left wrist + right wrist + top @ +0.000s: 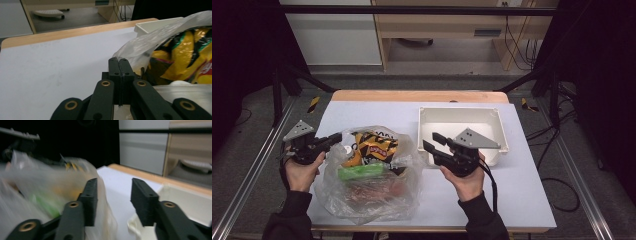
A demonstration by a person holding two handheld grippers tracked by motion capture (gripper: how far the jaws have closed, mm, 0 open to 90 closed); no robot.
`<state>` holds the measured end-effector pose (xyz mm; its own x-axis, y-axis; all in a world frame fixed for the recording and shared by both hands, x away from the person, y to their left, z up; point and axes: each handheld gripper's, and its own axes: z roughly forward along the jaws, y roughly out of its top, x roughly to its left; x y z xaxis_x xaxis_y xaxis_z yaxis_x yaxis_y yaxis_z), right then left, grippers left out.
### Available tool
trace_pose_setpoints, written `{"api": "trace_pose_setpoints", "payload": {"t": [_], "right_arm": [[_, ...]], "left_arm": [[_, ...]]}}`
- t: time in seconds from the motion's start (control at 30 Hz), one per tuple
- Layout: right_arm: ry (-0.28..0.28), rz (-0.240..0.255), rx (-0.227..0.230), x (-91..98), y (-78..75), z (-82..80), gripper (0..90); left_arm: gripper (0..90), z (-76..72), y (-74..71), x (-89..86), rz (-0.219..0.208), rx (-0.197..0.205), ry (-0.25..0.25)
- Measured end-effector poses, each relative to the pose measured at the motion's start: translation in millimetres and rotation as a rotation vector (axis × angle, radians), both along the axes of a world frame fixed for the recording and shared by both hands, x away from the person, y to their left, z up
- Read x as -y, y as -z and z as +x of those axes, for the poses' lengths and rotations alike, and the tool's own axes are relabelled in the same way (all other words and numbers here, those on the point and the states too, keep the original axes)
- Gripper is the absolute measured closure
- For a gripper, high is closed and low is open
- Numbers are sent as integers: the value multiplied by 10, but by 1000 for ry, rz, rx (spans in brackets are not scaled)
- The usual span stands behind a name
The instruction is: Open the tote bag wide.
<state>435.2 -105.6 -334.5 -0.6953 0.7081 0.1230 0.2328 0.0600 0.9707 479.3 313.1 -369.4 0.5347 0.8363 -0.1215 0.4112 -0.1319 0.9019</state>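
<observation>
Plastic bag (369, 172) holding snack packets (371, 146), white bin (462, 131) empty beside

Dark sleeves cover both forearms, and black tongs (434, 141) with brass-ringed pivots carry grey three-cornered plates.

Closed tongs (119, 65) beside plastic bag (150, 42), perhaps pinching it.

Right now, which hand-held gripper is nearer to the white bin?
Right. The right hand-held gripper sits open at the white bin, by its front left corner. The left hand-held gripper is closed at the plastic bag, on its far side.
</observation>
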Motion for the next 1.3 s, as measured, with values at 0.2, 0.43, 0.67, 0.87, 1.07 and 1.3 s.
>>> {"api": "trace_pose_setpoints", "payload": {"t": [0.2, 0.43, 0.67, 0.87, 1.07, 1.3], "right_arm": [[-23, 13, 36, -307, -337, 92, 362], [-22, -158, -52, -471, -140, 142, 451], [-45, -156, -140, -252, 156, 65, 595], [-94, -164, -172, -188, 309, 0, 873], [-42, -166, -135, -184, 334, 25, 900], [-61, -197, -165, -272, 427, 64, 900]], "left_arm": [[900, -94, -108, 102, 17, 43, 24], [900, -119, -146, 108, 29, 55, 23], [900, -125, -156, 114, 16, 62, 28], [900, -129, -190, 136, 14, 75, 34], [900, 35, -171, 207, 76, 44, 14], [900, 196, 3, 269, 84, -48, 34]]}}
